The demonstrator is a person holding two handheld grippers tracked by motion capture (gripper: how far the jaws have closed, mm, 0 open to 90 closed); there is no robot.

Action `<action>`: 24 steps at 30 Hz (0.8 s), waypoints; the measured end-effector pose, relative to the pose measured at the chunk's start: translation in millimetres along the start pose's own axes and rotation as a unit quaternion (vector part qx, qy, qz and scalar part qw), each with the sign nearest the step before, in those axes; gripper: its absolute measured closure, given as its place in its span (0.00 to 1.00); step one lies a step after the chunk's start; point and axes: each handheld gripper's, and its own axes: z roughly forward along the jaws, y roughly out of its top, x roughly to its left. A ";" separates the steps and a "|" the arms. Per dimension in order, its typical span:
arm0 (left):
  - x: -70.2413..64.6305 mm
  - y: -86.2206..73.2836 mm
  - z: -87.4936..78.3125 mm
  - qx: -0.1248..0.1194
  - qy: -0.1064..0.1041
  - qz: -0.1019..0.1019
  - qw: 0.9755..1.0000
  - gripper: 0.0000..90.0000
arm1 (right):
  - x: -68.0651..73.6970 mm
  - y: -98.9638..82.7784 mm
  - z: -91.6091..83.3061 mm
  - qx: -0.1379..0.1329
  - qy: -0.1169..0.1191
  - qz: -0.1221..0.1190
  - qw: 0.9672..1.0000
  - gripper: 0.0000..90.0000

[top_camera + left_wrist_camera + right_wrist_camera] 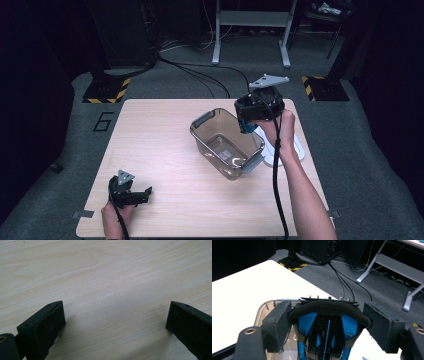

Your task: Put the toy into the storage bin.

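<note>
My right gripper (247, 121) hangs over the far right corner of a clear plastic bin (206, 142). It is shut on a blue and black object (243, 126). In the right gripper view the pads (278, 322) press on both sides of that blue and black object (324, 337), and the bin's rim (263, 306) lies below at the left. I cannot tell what the object is. My left gripper (142, 194) rests low at the table's near left corner, open; between its jaws (115, 315) there is bare wood.
The bin stands right of centre on the wooden table (160, 150), with grey-blue handles at both ends. A white flat thing (296, 149) lies on the table under the right forearm. Cables and metal stands are on the floor beyond the far edge.
</note>
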 end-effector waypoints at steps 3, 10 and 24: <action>0.0 0.0 0.0 0.000 0.000 0.000 1.000 0.02 | 3.8 0.7 2.5 0.002 0.006 0.003 1.000 0.27; 0.0 0.0 0.0 0.000 0.000 0.000 1.000 0.02 | 12.8 -0.4 7.7 0.004 0.028 -0.001 1.000 0.27; -0.1 0.0 0.0 0.000 0.000 0.000 1.000 0.02 | 27.7 -15.3 26.0 0.025 0.053 -0.002 0.998 0.27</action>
